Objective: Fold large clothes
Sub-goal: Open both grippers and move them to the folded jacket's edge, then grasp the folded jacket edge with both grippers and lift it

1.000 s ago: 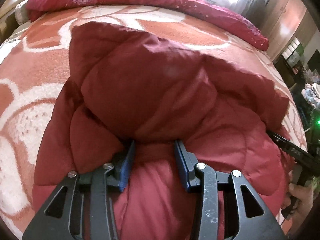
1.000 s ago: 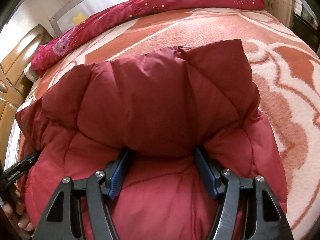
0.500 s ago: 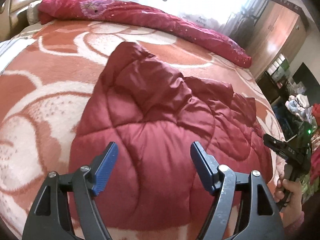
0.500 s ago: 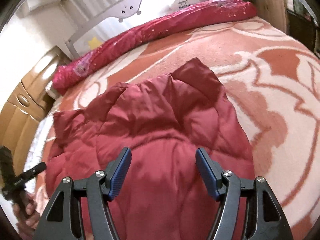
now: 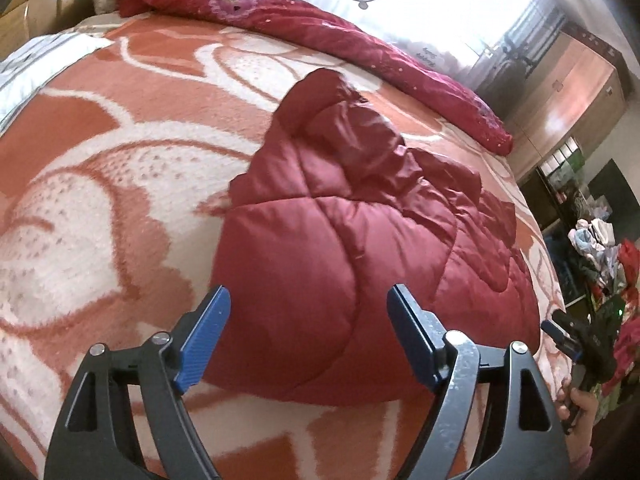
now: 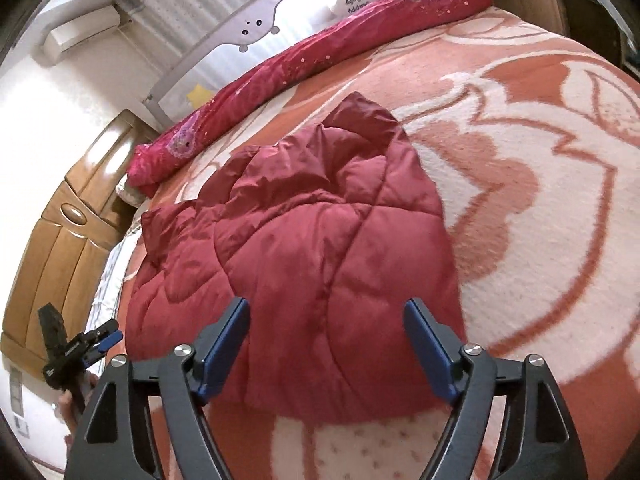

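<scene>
A dark red quilted puffer jacket (image 5: 352,240) lies folded in a rumpled bundle on the bed; it also shows in the right wrist view (image 6: 304,256). My left gripper (image 5: 308,336) is open and empty, held above the jacket's near edge. My right gripper (image 6: 326,344) is open and empty, also above the near edge. Each gripper shows small at the edge of the other's view: the right one (image 5: 568,340) and the left one (image 6: 100,338).
The bed is covered by an orange and cream floral blanket (image 5: 100,208). A rolled crimson quilt (image 5: 320,32) lies along the far side by a grey bed rail (image 6: 240,28). A wooden headboard (image 6: 60,240) is at one end; wardrobes and clutter (image 5: 592,240) stand beyond.
Both grippers let go of the jacket fold, opened wide and pulled back and up. The folded part has dropped flat onto the rest of the jacket.
</scene>
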The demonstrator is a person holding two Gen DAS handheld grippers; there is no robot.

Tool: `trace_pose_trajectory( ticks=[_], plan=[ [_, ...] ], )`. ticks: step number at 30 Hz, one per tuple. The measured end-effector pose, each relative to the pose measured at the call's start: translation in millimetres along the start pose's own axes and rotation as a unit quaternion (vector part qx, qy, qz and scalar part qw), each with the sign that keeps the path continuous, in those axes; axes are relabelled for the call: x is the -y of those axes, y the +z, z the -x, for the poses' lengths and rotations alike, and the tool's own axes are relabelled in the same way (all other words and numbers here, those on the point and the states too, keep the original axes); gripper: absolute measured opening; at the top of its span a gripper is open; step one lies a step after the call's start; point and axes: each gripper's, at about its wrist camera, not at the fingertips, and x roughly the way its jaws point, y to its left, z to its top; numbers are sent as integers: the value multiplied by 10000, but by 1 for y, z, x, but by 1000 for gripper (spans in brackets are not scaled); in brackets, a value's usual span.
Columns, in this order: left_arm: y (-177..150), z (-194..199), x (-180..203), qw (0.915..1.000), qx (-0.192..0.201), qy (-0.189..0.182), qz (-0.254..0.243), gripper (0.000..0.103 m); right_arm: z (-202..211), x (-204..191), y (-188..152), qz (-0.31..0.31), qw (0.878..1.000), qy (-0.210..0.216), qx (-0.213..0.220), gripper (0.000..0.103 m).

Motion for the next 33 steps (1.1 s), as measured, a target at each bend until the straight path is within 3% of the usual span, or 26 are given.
trace_pose_trajectory(
  ticks=[9, 22, 33],
  plan=[
    [3, -7, -28, 9990, -226, -257, 301, 81, 10, 34, -4, -139, 9997, -180, -5, 91],
    [11, -33, -38, 9969, -552, -365, 429, 81, -28, 74, 6, -727, 9959, 143, -525, 92],
    [33, -62, -30, 9947, -837, -600, 11, 86, -69, 94, 38, -951, 9900, 618, -839, 95]
  ],
)
